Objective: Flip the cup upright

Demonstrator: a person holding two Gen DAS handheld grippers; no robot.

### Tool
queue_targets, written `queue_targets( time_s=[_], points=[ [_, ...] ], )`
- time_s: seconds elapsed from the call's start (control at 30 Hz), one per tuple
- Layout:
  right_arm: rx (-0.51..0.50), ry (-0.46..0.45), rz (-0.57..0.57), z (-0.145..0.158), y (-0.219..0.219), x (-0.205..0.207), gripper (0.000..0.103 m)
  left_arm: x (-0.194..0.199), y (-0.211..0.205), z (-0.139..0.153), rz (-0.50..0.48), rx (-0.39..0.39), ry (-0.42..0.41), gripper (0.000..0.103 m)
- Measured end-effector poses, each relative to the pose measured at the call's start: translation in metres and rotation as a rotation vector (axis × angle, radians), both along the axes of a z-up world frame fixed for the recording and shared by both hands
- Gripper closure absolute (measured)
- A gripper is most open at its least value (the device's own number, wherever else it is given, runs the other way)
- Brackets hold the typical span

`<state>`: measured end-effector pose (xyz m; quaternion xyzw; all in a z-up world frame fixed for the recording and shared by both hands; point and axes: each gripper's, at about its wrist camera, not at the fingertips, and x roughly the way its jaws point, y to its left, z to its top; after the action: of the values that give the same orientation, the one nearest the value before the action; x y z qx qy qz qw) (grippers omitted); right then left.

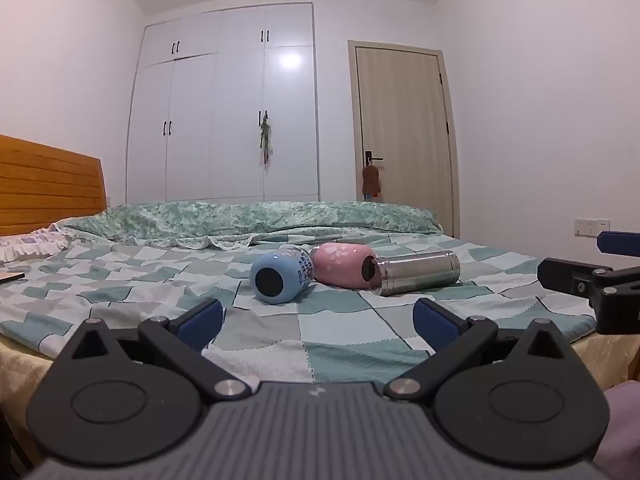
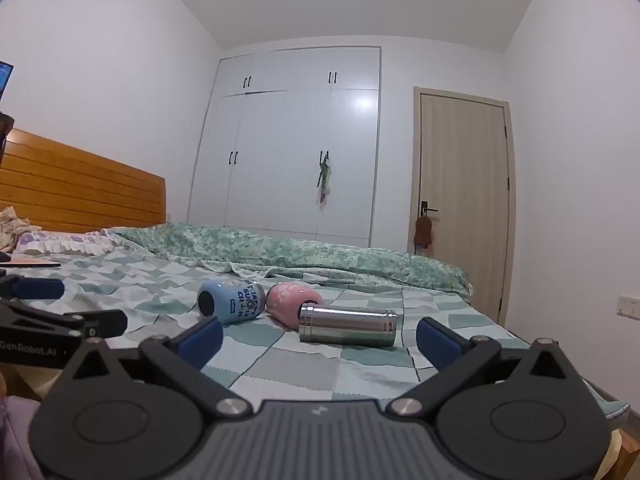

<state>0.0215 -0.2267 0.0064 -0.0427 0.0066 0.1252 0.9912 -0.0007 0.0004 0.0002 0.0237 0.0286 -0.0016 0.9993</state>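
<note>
Three cups lie on their sides on the bed. A blue cup (image 1: 280, 276) (image 2: 232, 307) is on the left, a pink cup (image 1: 344, 266) (image 2: 290, 304) in the middle, and a steel cup (image 1: 416, 273) (image 2: 347, 326) on the right, touching the pink one. My left gripper (image 1: 318, 322) is open and empty, short of the cups near the bed's front edge. My right gripper (image 2: 320, 338) is open and empty, just short of the steel cup. Each gripper shows at the edge of the other's view: the right one (image 1: 588, 268), the left one (image 2: 60, 308).
The bed has a checked green sheet (image 1: 344, 332) and a rolled green quilt (image 1: 248, 218) behind the cups. A wooden headboard (image 1: 48, 184) is at the left. A white wardrobe (image 1: 224, 112) and a door (image 1: 404, 132) stand beyond.
</note>
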Motion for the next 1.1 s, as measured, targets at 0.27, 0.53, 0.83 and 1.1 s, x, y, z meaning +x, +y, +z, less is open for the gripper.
queue_targets(
  time_s=[0.27,0.53,0.83,1.1],
  points=[
    [0.005,0.002,0.0,0.0005,-0.0001,0.0001,0.0,-0.003,0.0018,-0.002,-0.008,-0.007,0.013,0.0],
    [0.001,0.003,0.0,0.0007,0.0003,0.0001,0.0,-0.0041,0.0046,-0.001,-0.007,-0.021,0.004,0.0],
    [0.0,0.004,0.0,0.0005,0.0008,0.0002,0.0,-0.0022,0.0039,-0.0011,-0.004,-0.027,0.001,0.0],
    [0.0,0.005,0.0,0.0005,0.001,0.0,0.0,-0.0025,0.004,-0.0013,-0.005,-0.029,0.0,0.0]
  ],
)
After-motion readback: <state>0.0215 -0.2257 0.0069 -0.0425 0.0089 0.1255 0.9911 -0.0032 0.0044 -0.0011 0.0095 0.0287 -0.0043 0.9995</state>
